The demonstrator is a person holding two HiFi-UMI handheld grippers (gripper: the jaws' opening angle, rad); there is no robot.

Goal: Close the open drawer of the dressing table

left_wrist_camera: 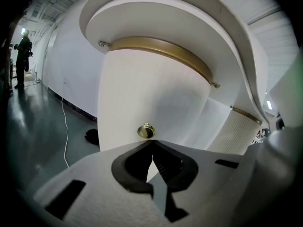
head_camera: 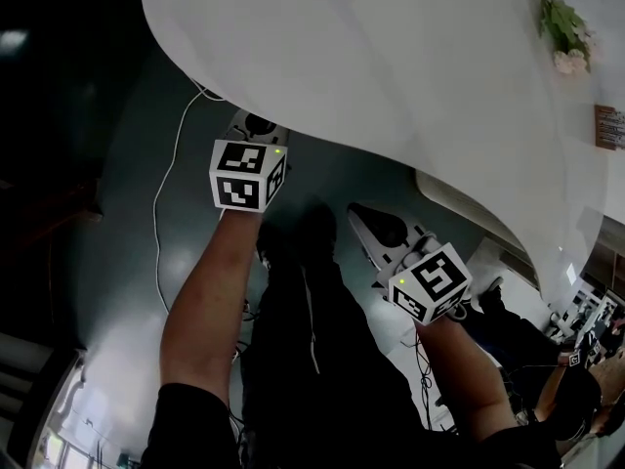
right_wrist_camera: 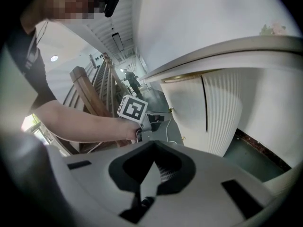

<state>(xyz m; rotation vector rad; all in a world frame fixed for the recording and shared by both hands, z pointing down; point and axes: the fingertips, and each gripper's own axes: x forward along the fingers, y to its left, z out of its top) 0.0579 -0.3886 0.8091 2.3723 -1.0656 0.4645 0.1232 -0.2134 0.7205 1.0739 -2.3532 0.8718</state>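
Observation:
The dressing table's white top (head_camera: 391, 76) fills the upper head view. In the left gripper view a curved white drawer front (left_wrist_camera: 151, 98) with a brass knob (left_wrist_camera: 146, 131) stands under a brass band (left_wrist_camera: 165, 51). My left gripper (left_wrist_camera: 152, 143) is shut with nothing in it, its tips just below the knob; whether they touch the front is unclear. In the head view the left gripper (head_camera: 256, 125) reaches under the table edge. My right gripper (head_camera: 376, 228) hangs lower right, shut and holding nothing (right_wrist_camera: 154, 143), pointing at the table's ribbed panel (right_wrist_camera: 222, 108) from a distance.
A white cable (head_camera: 161, 233) trails over the dark floor on the left. A black object (left_wrist_camera: 91, 136) lies by the table's base. Flowers (head_camera: 564, 32) sit on the far right of the top. Wooden furniture (right_wrist_camera: 90, 93) stands behind, and a person (left_wrist_camera: 22, 56) is far off left.

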